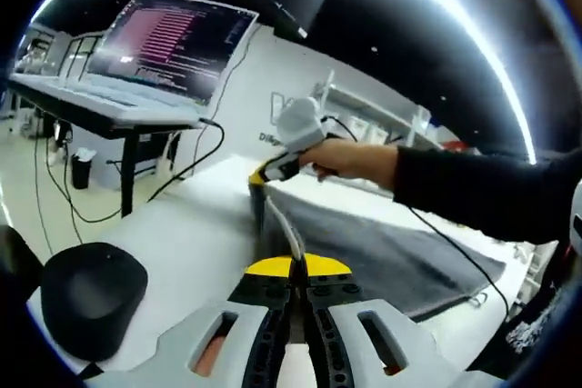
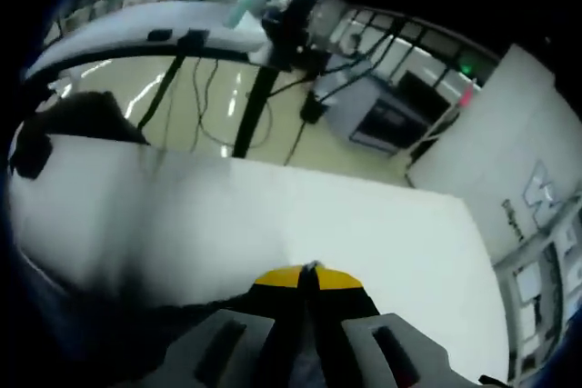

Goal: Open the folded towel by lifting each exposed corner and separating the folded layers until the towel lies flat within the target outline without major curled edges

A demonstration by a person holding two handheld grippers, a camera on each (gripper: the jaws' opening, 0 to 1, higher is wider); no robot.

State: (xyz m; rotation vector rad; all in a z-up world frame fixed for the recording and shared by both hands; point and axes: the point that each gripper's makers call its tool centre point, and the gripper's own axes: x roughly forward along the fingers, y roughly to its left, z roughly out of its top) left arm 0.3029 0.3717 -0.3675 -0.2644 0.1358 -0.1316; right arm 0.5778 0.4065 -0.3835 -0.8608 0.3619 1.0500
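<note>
Left tool (image 1: 297,270) pinching one grey towel (image 1: 391,247), right tool (image 2: 307,272) pinching its edge, one laptop (image 1: 159,56)

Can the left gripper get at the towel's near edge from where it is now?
Probably yes: the left gripper sits just before the grey towel, fingers together, with only bare white table between. The right gripper works the far corner, off that path.
</note>
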